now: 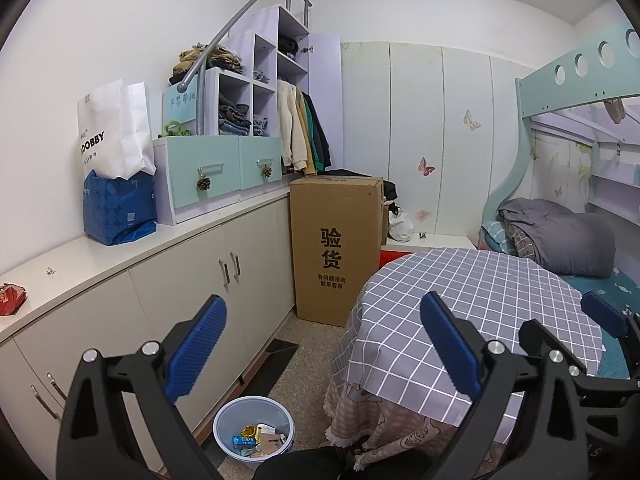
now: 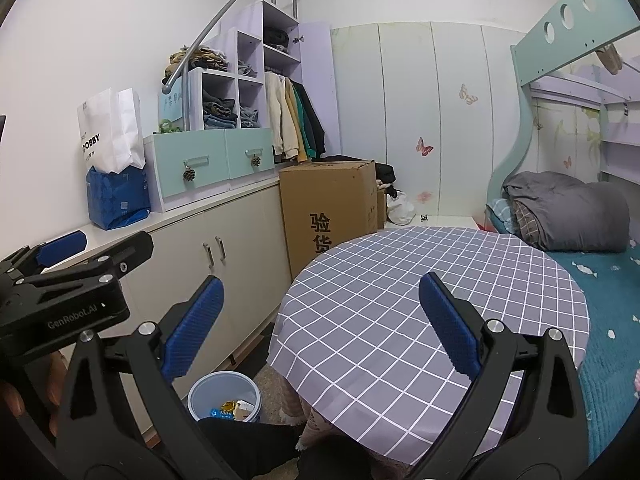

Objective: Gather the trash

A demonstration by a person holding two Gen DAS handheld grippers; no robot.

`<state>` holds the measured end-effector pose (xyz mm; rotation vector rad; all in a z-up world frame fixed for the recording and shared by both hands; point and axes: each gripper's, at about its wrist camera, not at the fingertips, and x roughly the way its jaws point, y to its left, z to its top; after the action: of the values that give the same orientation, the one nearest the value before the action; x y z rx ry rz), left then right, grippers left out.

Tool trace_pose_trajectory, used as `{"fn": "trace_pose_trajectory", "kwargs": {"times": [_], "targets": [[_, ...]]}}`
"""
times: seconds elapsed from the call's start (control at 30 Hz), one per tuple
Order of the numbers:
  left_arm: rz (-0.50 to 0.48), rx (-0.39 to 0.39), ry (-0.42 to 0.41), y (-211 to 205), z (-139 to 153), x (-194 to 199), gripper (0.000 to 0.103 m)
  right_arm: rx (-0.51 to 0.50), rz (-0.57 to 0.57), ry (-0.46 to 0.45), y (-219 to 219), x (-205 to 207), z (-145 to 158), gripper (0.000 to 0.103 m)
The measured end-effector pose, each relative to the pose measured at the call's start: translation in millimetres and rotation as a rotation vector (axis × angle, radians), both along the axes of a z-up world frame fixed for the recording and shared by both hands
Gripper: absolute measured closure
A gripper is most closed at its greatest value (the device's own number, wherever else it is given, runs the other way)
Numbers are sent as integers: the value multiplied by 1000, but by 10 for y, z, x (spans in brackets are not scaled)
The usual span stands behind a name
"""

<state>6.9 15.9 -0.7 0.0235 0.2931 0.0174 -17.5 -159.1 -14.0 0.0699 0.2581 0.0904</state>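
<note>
A pale blue trash bin (image 1: 253,426) stands on the floor between the cabinets and the round table, holding several wrappers and scraps; it also shows in the right wrist view (image 2: 224,396). A red wrapper (image 1: 12,299) lies on the white counter at the far left. A small scrap (image 1: 50,270) lies further along the counter. My left gripper (image 1: 324,350) is open and empty, held above the bin and the table's edge. My right gripper (image 2: 320,328) is open and empty above the table. The left gripper shows at the left of the right wrist view (image 2: 60,256).
A round table with a grey checked cloth (image 2: 420,312) fills the middle. White cabinets (image 1: 192,280) run along the left wall with a blue bag (image 1: 118,210) and drawers on top. A tall cardboard box (image 1: 336,248) stands behind. A bunk bed (image 2: 580,216) is at right.
</note>
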Motion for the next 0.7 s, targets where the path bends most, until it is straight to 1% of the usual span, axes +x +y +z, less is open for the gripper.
{"fn": "trace_pose_trajectory", "kwargs": {"times": [0.7], "targets": [[5, 6, 17, -45, -40, 19, 8, 5, -1, 18, 9, 26, -51, 7]]}}
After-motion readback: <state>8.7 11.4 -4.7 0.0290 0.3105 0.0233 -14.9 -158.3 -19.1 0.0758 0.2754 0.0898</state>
